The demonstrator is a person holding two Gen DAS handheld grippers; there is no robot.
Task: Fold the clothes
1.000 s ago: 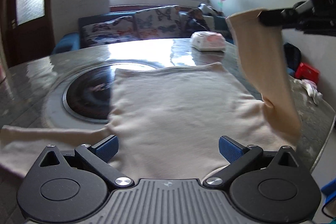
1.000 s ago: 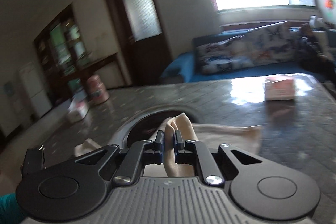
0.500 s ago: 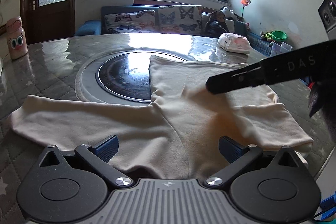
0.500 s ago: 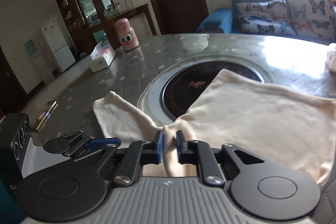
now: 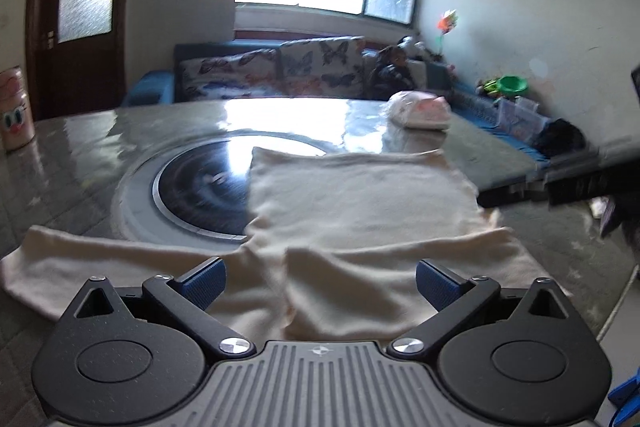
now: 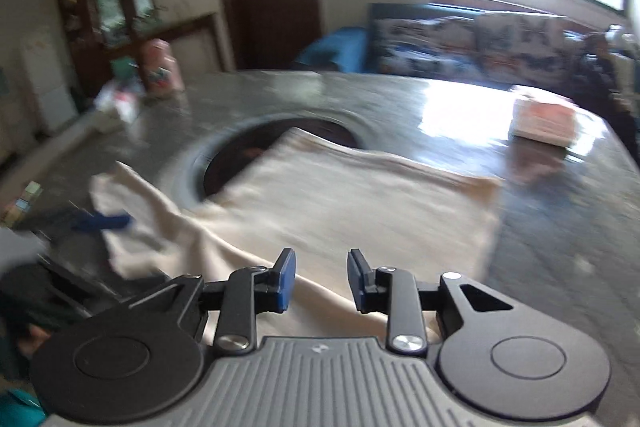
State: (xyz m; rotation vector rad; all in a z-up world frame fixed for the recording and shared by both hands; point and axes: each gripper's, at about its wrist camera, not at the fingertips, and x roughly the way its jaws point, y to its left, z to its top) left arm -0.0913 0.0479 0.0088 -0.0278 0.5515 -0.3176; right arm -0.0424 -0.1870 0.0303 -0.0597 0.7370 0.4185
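1. Left wrist view: my left gripper (image 5: 318,283) stands wide open and empty over the cream garment (image 5: 360,211) on the tabletop (image 5: 72,155); the folded sleeve may slide back.
2. Right wrist view: my right gripper (image 6: 322,281) has just been opening, nothing between the pads; lifting carelessly could drag the cloth.

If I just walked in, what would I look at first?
Probably the big cream top spread across the shiny grey table, with one corner lying over the dark round plate set in the middle. Next, the two black grippers with blue pads at its near edge: the left gripper wide open, and the right gripper, whose jaws have just been opening, with nothing pinched between them.
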